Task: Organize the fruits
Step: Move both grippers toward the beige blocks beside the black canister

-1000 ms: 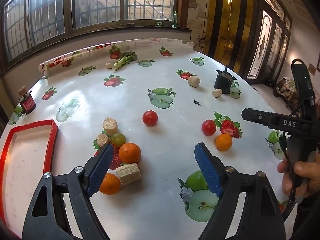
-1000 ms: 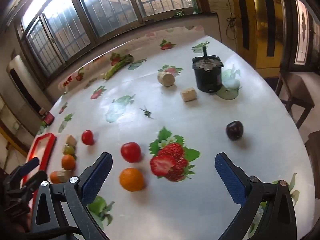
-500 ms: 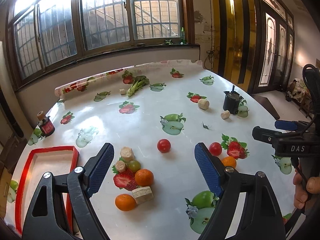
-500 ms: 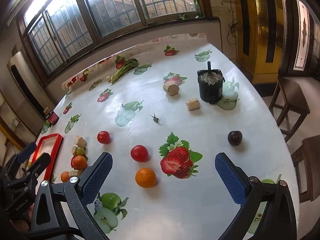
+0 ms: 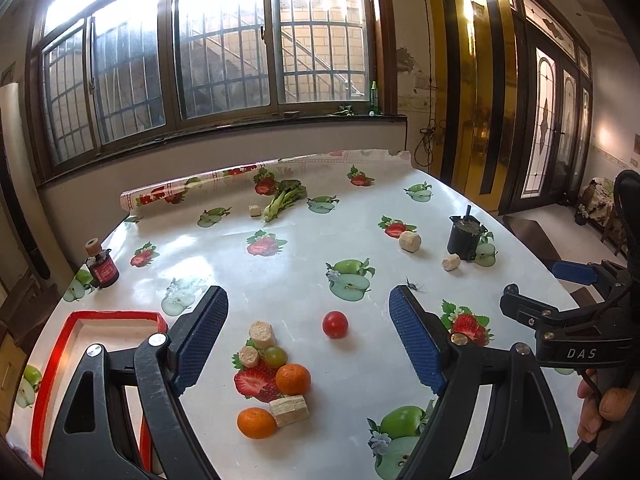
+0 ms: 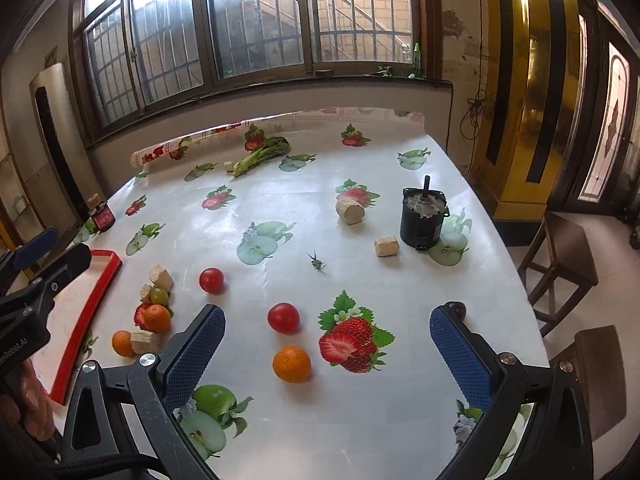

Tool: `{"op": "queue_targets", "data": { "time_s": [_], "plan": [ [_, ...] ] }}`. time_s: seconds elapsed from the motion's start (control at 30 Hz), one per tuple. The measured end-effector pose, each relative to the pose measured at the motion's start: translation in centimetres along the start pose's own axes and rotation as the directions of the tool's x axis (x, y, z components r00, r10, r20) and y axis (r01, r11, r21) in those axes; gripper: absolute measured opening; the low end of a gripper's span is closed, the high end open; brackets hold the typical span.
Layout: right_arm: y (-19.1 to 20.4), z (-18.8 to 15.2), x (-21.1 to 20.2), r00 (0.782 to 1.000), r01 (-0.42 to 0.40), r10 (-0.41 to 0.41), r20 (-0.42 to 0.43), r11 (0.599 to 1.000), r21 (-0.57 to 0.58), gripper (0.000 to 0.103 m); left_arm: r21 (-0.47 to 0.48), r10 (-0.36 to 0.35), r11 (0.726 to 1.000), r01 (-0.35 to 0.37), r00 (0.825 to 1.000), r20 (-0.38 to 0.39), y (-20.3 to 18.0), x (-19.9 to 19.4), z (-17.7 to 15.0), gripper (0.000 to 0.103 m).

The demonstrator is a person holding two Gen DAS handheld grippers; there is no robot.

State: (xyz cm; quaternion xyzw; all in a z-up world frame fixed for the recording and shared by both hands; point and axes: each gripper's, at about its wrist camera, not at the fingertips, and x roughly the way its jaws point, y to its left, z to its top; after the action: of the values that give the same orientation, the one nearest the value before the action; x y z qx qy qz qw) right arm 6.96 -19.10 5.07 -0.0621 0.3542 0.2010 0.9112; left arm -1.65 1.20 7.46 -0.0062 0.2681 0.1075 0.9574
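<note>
Both claws, the left claw (image 5: pixel 308 344) and the right claw (image 6: pixel 328 364), gape wide and empty above the bench (image 6: pixel 280 208), which wears a glossy cloth printed with strawberries and apples. Oranges (image 5: pixel 293 379), a green grape (image 5: pixel 274 355), tomatoes (image 6: pixel 283 317) and cork pieces (image 5: pixel 261 333) lie scattered on it beside a red tray (image 5: pixel 56 352). Barred windows (image 5: pixel 224 44) back the room.
</note>
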Motion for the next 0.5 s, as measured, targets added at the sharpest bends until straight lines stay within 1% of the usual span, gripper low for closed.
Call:
{"op": "queue_targets", "data": {
  "time_s": [0.07, 0.17, 0.5],
  "plan": [
    [0.3, 0.0, -0.1, 1.000, 0.018, -0.018, 0.006, 1.000, -0.018, 0.103, -0.001, -0.007, 1.000, 0.007, 1.000, 0.003, -0.1, 0.0, -0.1, 0.083],
    [1.0, -0.1, -0.3, 0.997, 0.076, -0.075, 0.027, 0.996, -0.053, 0.103, 0.003, -0.012, 1.000, 0.012, 1.000, 0.013, -0.2, -0.2, -0.2, 0.083],
    [2.2, 0.0, -0.8, 0.996, 0.082, -0.076, 0.054, 0.990, -0.114, 0.103, 0.008, -0.011, 1.000, 0.011, 1.000, 0.024, -0.3, -0.5, -0.4, 0.083]
  ]
}}
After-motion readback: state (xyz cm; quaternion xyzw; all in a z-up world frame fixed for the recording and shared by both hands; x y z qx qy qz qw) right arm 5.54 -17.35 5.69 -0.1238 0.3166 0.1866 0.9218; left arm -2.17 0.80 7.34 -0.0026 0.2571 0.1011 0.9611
